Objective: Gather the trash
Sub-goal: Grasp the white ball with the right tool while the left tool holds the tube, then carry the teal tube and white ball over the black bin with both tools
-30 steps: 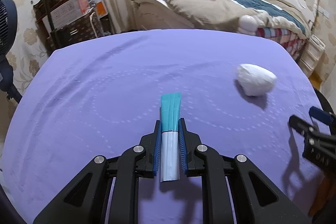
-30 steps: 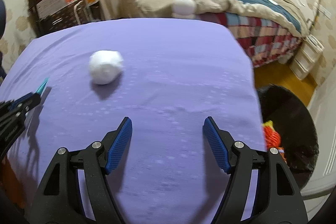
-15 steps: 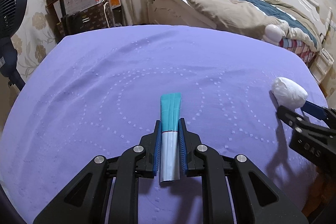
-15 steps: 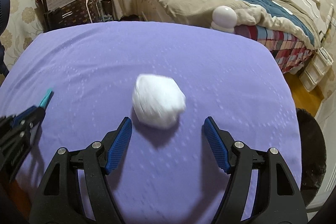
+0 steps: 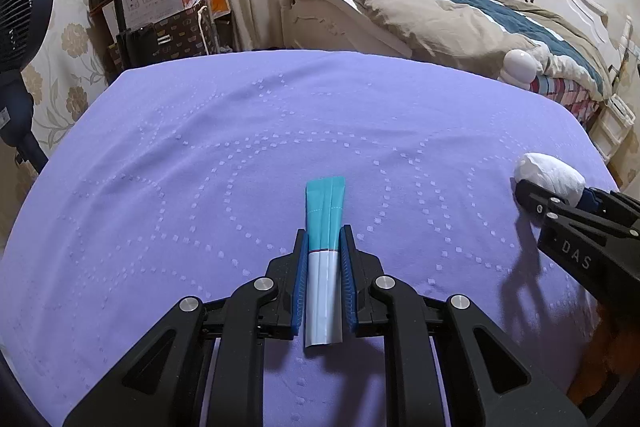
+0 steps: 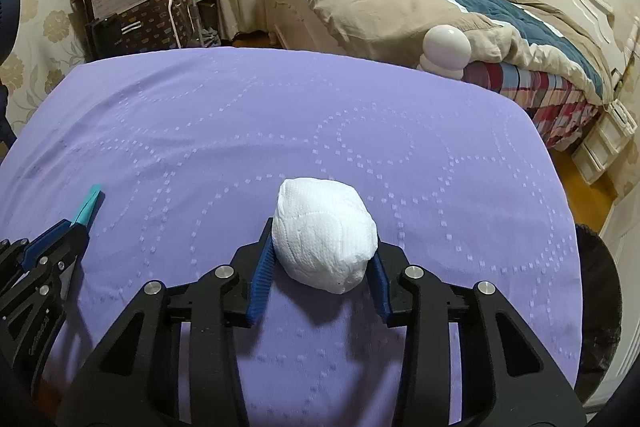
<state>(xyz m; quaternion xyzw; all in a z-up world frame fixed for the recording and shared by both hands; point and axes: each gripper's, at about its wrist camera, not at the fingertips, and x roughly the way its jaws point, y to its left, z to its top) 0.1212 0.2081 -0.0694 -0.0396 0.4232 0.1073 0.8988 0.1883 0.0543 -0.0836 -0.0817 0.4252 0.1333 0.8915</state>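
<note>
My left gripper [image 5: 324, 239] is shut on a teal and white stick packet [image 5: 325, 223], held over the purple tablecloth [image 5: 200, 167]; its teal tip also shows in the right wrist view [image 6: 90, 205]. My right gripper [image 6: 320, 247] has closed on a crumpled white paper ball [image 6: 324, 233], both blue pads touching its sides. The ball [image 5: 550, 177] and the right gripper [image 5: 560, 203] also show at the right edge of the left wrist view. The left gripper [image 6: 60, 231] shows at the left of the right wrist view.
A black bin [image 6: 600, 307] stands on the floor off the table's right edge. A bed [image 5: 460, 15] with a beige duvet lies behind, a white round post [image 6: 446, 47] near the table's far right. Boxes and a cart [image 5: 152, 15] stand back left, a fan [image 5: 24, 27] at far left.
My right gripper moved left and forward to the paper ball and closed its jaws on it. My left gripper kept hold of the packet and turned slightly left.
</note>
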